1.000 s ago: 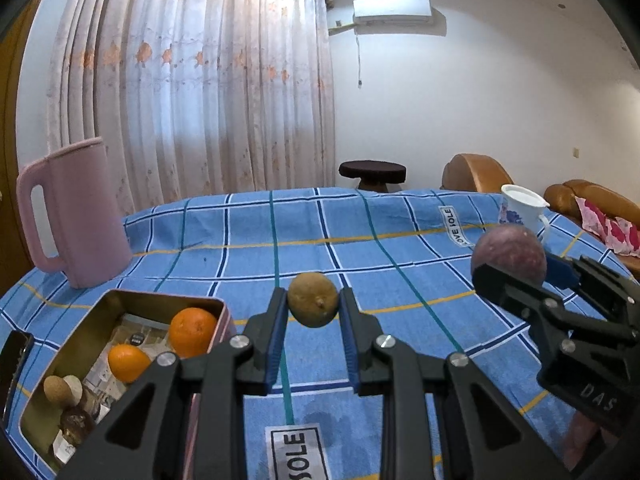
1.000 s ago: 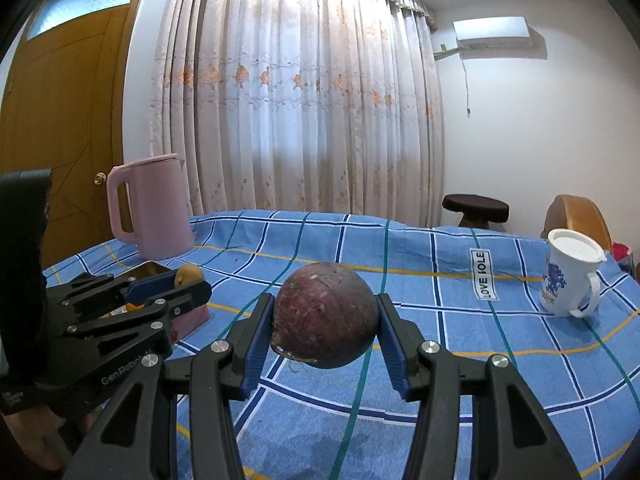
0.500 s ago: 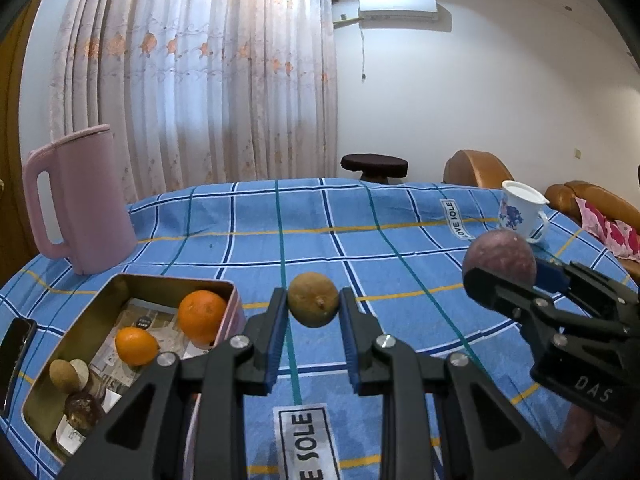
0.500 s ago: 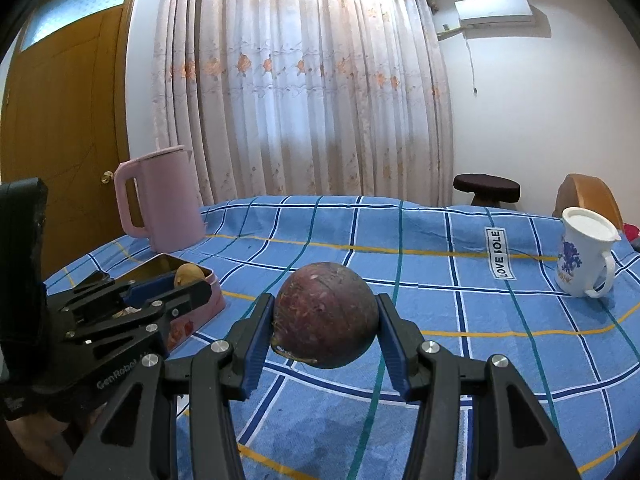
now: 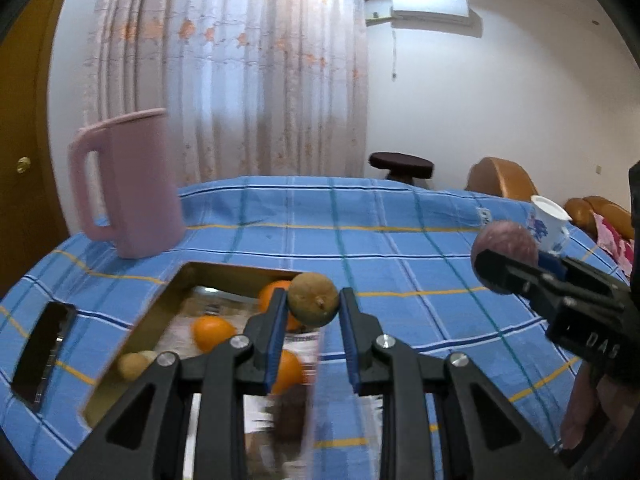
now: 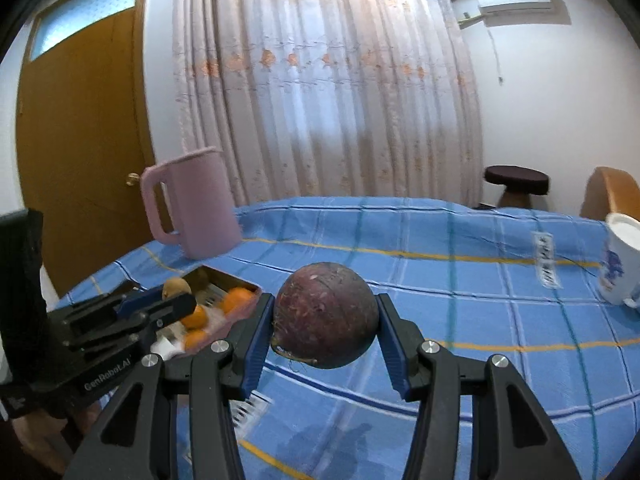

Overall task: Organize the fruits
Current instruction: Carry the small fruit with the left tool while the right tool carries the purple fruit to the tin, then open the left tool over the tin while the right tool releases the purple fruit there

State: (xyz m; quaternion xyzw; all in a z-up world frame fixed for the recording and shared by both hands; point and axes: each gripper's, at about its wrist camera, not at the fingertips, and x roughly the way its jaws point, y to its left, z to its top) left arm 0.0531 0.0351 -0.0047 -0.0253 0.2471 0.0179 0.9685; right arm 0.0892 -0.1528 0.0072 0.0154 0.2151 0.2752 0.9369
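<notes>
- Left gripper clamped tight on a small brownish-green round fruit, pinched btwn the blue pads, stem dimple facing the cam; held in the air over the near corner of the tin.
- Right gripper clamped on a big dark purple fruit, both pads pressed against its sides, bit of dry stem hanging off the underside; up off the cloth, not touching it.
- Seen from the left cam, the purple fruit sits off to the right side, well apart from the small fruit.
- Gold-coloured tin lies open on the table just below/left of the left gripper; inside are oranges on printed paper, plus a small tan fruit at the near end. Rest of contents blurred.
- Dark phone-like slab lies flat beside the tin, on its left.
- Pink jug stands upright behind the tin, handle to the left.
- White mug w/ blue print upright toward the table's right edge.
- Blue checked cloth covers the whole table.
- Beyond: curtain, wooden door, dark stool, AC unit on the wall.
</notes>
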